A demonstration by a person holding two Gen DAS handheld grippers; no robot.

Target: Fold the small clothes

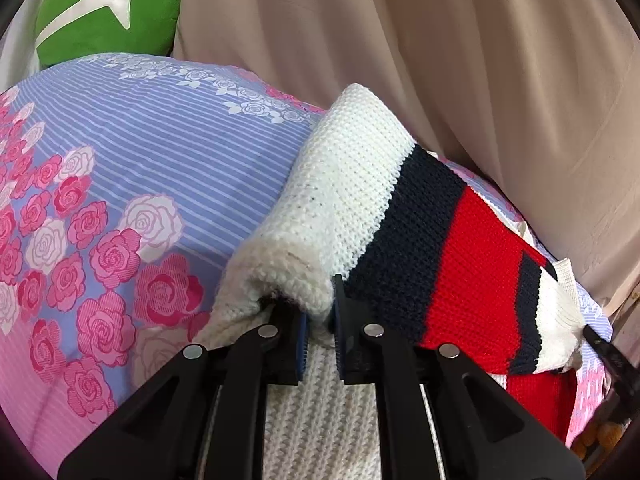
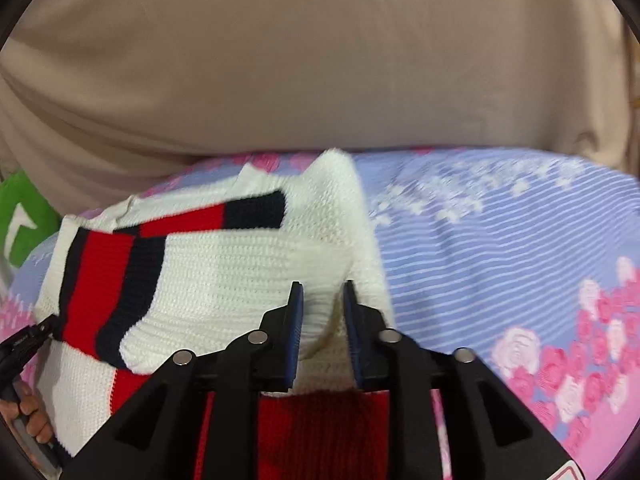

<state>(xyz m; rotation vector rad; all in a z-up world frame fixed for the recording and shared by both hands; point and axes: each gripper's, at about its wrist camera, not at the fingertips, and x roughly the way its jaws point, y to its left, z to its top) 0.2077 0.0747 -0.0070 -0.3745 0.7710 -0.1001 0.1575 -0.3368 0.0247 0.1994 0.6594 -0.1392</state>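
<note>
Left wrist view: the left tool is clenched on a rolled white fold of the sweater, whose navy and red stripes run off to its right over the floral bedsheet. A green cushion lies far ahead-left. Right wrist view: the right tool stands part open astride the sweater's white edge, pads not clearly pressing. A hand shows far left.

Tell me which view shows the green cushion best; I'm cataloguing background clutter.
The left wrist view: the green cushion fills its top-left corner, its white mark clear. The right wrist view catches only a sliver of it at the left edge.
</note>
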